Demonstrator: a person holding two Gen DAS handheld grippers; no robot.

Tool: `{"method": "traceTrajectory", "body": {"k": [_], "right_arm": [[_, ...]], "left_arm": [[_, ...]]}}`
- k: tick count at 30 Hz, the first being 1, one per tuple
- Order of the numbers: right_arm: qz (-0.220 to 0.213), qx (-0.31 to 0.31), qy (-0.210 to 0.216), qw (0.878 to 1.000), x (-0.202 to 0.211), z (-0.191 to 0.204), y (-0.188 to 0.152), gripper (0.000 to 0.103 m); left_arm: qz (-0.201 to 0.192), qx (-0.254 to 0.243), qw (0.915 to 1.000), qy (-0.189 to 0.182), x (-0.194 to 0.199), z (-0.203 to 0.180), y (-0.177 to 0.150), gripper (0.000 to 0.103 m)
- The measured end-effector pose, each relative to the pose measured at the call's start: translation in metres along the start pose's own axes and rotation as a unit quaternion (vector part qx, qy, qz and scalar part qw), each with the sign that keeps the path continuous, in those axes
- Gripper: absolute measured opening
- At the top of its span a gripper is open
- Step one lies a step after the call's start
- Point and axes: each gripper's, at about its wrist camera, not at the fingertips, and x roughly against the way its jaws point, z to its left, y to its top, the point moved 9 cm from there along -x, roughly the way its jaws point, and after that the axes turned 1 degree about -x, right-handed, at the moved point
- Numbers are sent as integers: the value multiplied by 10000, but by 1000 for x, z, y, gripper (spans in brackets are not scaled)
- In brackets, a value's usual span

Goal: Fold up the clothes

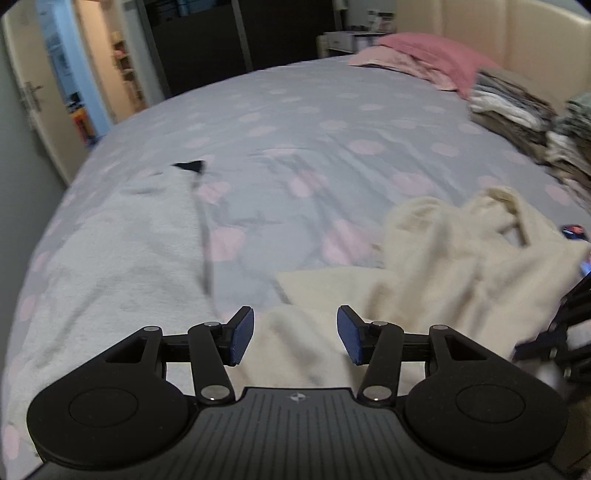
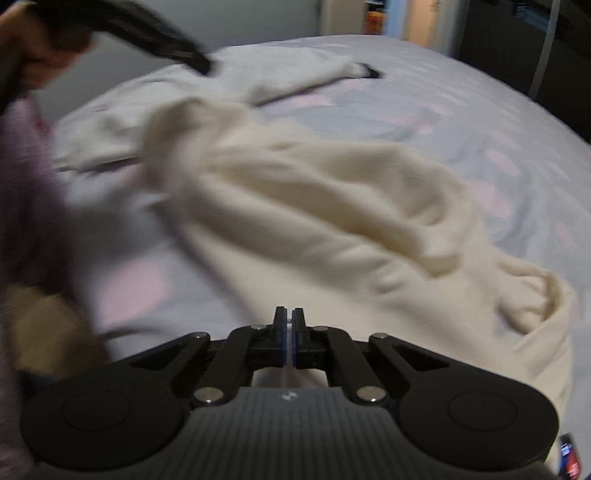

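Note:
A crumpled cream garment [image 1: 443, 258] lies on the near right of the bed; the right wrist view shows the cream garment [image 2: 332, 206] stretched toward the camera. My left gripper [image 1: 295, 334] hovers open just above its near edge, nothing between the blue pads. My right gripper [image 2: 290, 325] is shut, seemingly pinching a thin edge of the cream fabric. A pale grey garment [image 1: 110, 258] with dark trim lies flat to the left, and appears as the pale grey garment [image 2: 258, 70] beyond the cream one. Both views are motion-blurred.
The bed has a grey sheet with pink dots [image 1: 295, 110]. Stacks of folded clothes [image 1: 517, 107] and a pink pillow [image 1: 436, 55] sit by the cream headboard [image 1: 517, 29]. An open door [image 1: 40, 92] and a dark wardrobe [image 1: 221, 37] stand beyond. A hand [image 2: 33, 55] shows at upper left.

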Motion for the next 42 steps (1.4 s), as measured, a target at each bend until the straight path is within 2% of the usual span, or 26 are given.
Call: {"method": "traceTrajectory", "body": {"k": [4, 8, 9, 12, 14, 15, 16, 17, 19, 20, 21, 24, 26, 28, 29, 35, 39, 42], "right_arm": [[164, 405, 482, 9979, 19, 39, -16, 2], [347, 452, 747, 9956, 23, 54, -27, 3], [392, 434, 795, 9951, 23, 55, -29, 8], [527, 379, 936, 9935, 22, 59, -36, 71], [617, 342, 1031, 9922, 22, 62, -40, 64], [662, 323, 1078, 9914, 22, 63, -43, 46], [757, 317, 1206, 9893, 21, 65, -46, 8], [871, 315, 1363, 9863, 20, 68, -50, 2], [868, 341, 1272, 9875, 19, 66, -50, 8], [850, 356, 1195, 9886, 19, 65, -49, 19], [831, 372, 1117, 9896, 19, 64, -48, 53], [774, 418, 886, 9922, 18, 59, -47, 19], [735, 448, 731, 9936, 17, 56, -46, 26], [608, 405, 468, 9962, 18, 45, -39, 40], [526, 308, 331, 9976, 20, 37, -34, 42], [22, -359, -473, 9982, 29, -21, -7, 51], [-146, -847, -963, 9916, 33, -62, 5, 57], [-197, -1111, -1303, 9850, 36, -93, 7, 58]], "left_arm": [[95, -371, 9971, -663, 10, -41, -15, 48], [269, -914, 9873, -1271, 17, -87, -39, 48], [318, -1065, 9845, -1358, 18, -97, -45, 48], [440, -1373, 9789, -1449, 19, -119, -63, 48], [518, -1419, 9775, -1474, 18, -124, -71, 48], [558, -1438, 9768, -1486, 18, -126, -75, 48], [577, -1445, 9769, -1468, 17, -125, -77, 48], [587, -1448, 9772, -1436, 17, -124, -77, 48], [574, -1367, 9794, -1371, 16, -119, -75, 48], [555, -1303, 9807, -1349, 16, -116, -73, 48], [520, -1235, 9820, -1330, 16, -114, -70, 48], [328, -1087, 9865, -1183, 18, -102, -58, 48], [240, -985, 9889, -1085, 17, -93, -48, 48], [210, -912, 9909, -968, 14, -82, -39, 50], [198, -878, 9918, -906, 13, -77, -35, 50], [195, -884, 9933, -719, -3, -61, -11, 52], [217, -772, 9938, -766, -18, -56, 2, 54], [215, -680, 9936, -871, -28, -54, 7, 58]]}}
